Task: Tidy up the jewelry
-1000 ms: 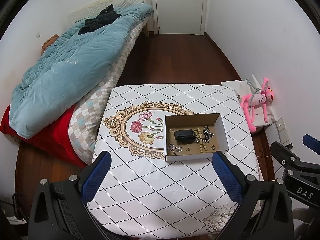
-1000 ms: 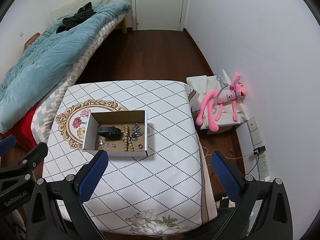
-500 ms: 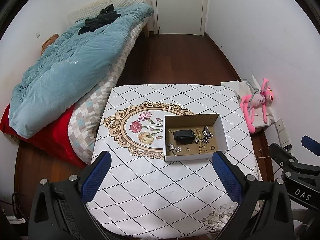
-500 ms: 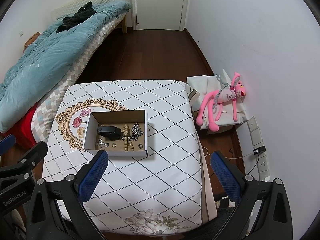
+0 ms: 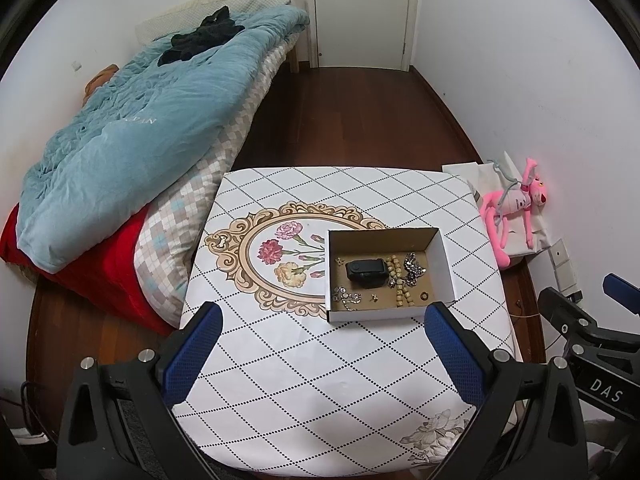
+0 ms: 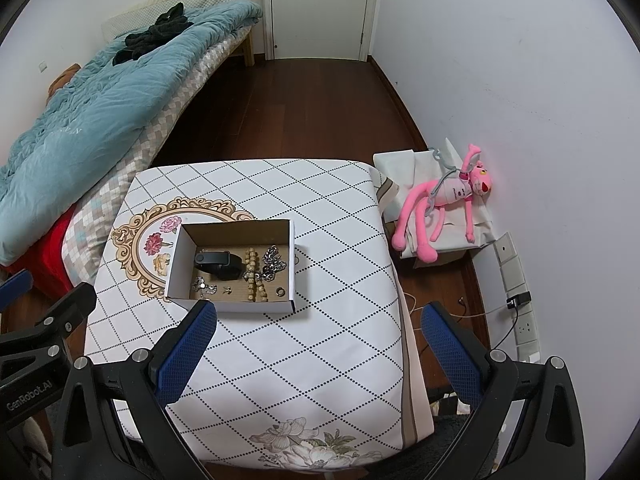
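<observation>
An open white cardboard box [image 5: 445,258] [image 6: 178,264] sits on the table. Inside lie a black watch [image 5: 365,270] [image 6: 218,264], a beige bead strand [image 5: 396,278] [image 6: 252,276], a dark sparkly piece [image 5: 413,266] [image 6: 273,264], a silver chain [image 5: 346,295] [image 6: 202,286], a small ring [image 5: 424,296] [image 6: 280,291] and a small stud [image 5: 374,298]. My left gripper [image 5: 322,340] is open and empty, above the table in front of the box. My right gripper [image 6: 318,338] is open and empty, in front and right of the box.
The table wears a white diamond-pattern cloth [image 5: 304,360] with a floral medallion [image 5: 276,252]. A bed with a blue duvet [image 5: 132,128] stands to the left. A pink plush toy [image 6: 444,204] lies on a box by the right wall. A door [image 5: 360,12] is at the back.
Both grippers have drawn back and up very slightly; the box looks a little smaller. Nothing was grasped or moved.
</observation>
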